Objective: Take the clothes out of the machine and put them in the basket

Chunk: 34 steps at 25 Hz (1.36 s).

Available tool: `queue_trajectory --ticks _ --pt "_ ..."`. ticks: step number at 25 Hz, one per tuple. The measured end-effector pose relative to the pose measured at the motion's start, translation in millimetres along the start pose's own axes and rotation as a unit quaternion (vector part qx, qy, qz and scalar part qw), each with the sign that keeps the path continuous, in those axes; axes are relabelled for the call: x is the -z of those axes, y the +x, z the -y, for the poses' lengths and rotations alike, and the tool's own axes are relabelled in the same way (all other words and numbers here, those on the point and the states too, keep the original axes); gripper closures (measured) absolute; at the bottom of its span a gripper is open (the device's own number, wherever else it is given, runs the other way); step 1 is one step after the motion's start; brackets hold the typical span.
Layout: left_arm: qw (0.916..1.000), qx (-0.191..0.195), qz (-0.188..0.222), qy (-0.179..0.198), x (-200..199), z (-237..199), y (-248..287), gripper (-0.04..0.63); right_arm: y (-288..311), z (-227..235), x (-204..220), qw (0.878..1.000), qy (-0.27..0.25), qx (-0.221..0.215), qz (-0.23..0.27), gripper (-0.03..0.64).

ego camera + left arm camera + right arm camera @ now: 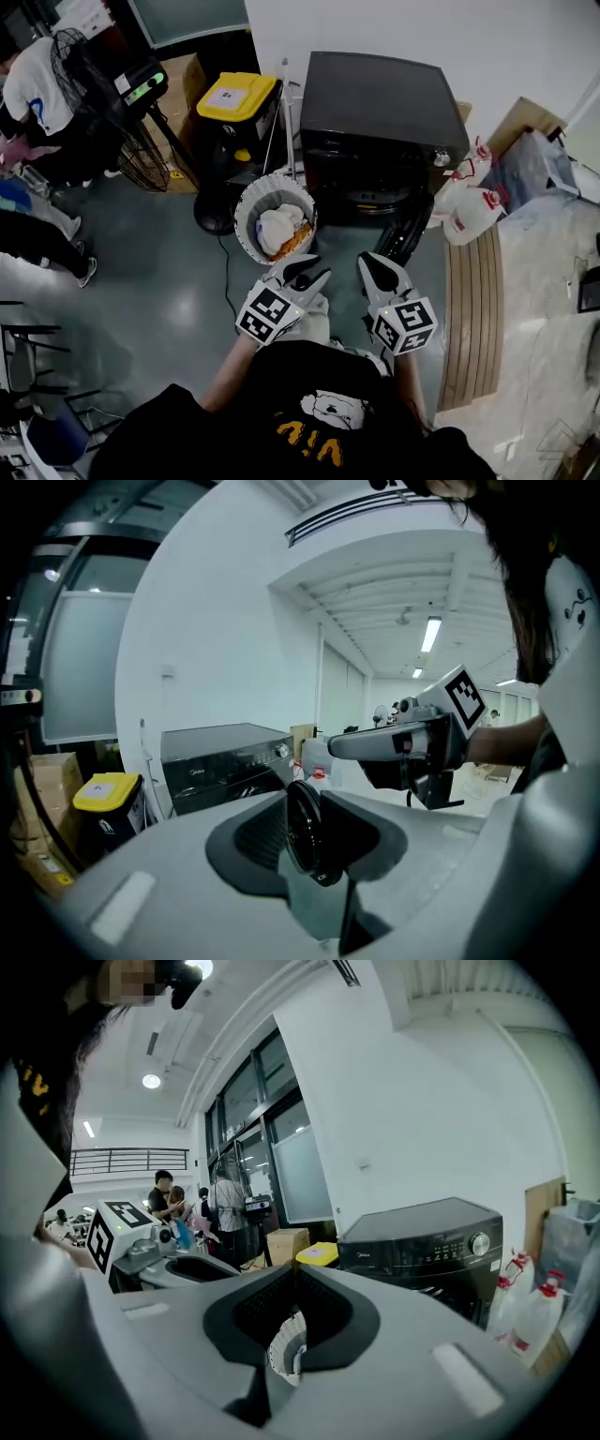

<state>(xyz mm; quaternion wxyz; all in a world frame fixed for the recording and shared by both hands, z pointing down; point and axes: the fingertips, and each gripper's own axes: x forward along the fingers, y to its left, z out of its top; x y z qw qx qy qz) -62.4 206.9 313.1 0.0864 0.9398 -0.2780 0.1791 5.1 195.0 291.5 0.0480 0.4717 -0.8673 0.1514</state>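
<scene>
The black washing machine (375, 103) stands at the far wall, its round door (403, 234) swung open toward me. To its left on the floor is the white basket (246, 202), holding white and orange clothes (281, 230). My left gripper (305, 275) hovers just in front of the basket, shut and empty. My right gripper (380, 272) is beside it, facing the open door, shut and holding nothing. In the left gripper view the left gripper (345, 902) frames the door (305, 832). In the right gripper view the right gripper (258, 1387) frames the basket (286, 1340).
A black bin with a yellow lid (234, 98) stands left of the machine, with a floor fan (112, 112) further left. Detergent jugs (469, 211) sit right of the machine beside a wooden board (473, 309). People (37, 84) stand at the far left.
</scene>
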Motion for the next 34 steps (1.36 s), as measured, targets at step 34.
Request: queue_trajectory --ticks 34 --pt "0.999 0.0 0.031 0.032 -10.4 58.9 -39.7 0.482 -65.1 -49.3 2.6 0.998 -0.058 -0.004 0.013 0.597"
